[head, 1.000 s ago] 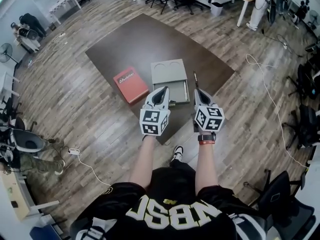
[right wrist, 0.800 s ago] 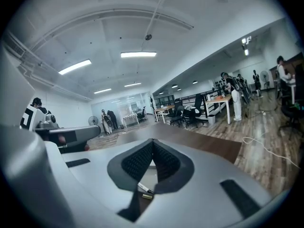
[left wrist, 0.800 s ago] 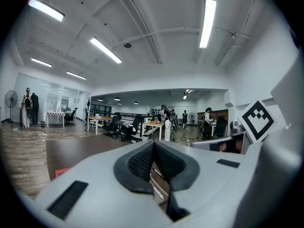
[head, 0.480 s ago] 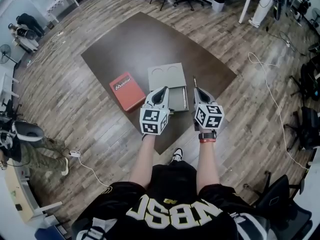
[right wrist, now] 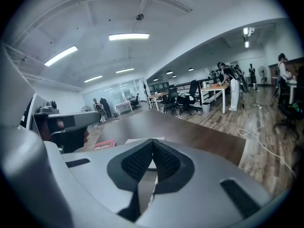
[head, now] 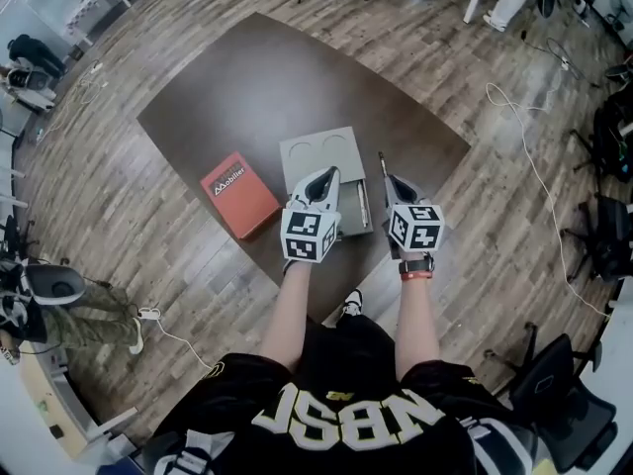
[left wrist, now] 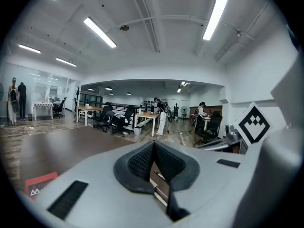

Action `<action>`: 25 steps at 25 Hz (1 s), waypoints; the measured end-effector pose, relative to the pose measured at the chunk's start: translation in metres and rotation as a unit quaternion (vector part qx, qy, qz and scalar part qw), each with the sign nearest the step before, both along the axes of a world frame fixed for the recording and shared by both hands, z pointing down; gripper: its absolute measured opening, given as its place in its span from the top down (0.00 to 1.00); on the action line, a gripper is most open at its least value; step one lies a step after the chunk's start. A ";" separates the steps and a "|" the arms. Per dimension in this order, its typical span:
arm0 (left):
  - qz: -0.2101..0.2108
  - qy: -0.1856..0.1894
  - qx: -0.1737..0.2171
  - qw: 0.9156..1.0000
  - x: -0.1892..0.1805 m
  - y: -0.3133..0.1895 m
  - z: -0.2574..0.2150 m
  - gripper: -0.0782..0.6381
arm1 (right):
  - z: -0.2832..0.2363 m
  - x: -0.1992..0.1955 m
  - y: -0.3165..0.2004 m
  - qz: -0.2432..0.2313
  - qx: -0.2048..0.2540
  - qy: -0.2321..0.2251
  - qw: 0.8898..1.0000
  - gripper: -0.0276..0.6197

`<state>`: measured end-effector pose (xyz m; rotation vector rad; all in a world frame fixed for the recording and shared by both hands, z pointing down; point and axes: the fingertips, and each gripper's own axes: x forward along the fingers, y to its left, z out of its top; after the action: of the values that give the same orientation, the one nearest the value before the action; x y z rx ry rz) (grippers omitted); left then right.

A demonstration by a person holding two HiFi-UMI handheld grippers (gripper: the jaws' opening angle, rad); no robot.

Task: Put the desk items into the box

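Observation:
A flat grey box (head: 318,154) with two round recesses lies on the dark brown table (head: 247,87). A red box (head: 237,194) with white lettering rests to its left. A thin dark stick-like item (head: 381,161) lies along the grey box's right side. My left gripper (head: 329,173) hovers over the box's near end, its jaws shut and empty (left wrist: 153,145). My right gripper (head: 389,179) is just right of the box, near the thin item; its jaws are shut with nothing between them (right wrist: 153,141). Whether it touches that item I cannot tell.
The table's near corner (head: 331,295) is just in front of the person. The floor around is wood planks, with a white cable (head: 534,181) to the right, office chairs (head: 608,245) at the right edge and desks with people far off (right wrist: 223,87).
The head view has shifted, so the table and both boxes sit a little further left and lower. Both grippers keep their places by the grey box's near end.

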<state>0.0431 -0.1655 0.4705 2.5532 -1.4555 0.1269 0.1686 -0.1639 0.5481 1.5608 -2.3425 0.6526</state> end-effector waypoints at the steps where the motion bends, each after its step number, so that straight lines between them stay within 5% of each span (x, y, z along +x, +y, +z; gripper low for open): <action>1: 0.010 0.001 -0.004 1.000 0.003 -0.007 0.004 0.87 | 0.009 0.003 -0.005 0.003 -0.008 0.006 1.000 0.94; 8: 0.094 -0.004 -0.024 0.995 0.027 -0.048 0.029 0.87 | 0.065 0.015 -0.023 0.010 -0.066 0.055 0.996 0.91; 13: 0.115 0.003 -0.047 0.992 0.032 -0.065 0.048 0.87 | 0.091 0.025 -0.033 -0.017 -0.101 0.125 0.987 0.86; 25: 0.124 -0.010 -0.078 0.989 0.019 -0.099 0.076 0.87 | 0.157 0.030 -0.071 -0.082 -0.168 0.186 0.965 0.77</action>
<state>0.0621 -0.2644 0.5463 2.5978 -1.0826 0.2919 0.1988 -0.2346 0.7055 1.2049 -1.9380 0.6177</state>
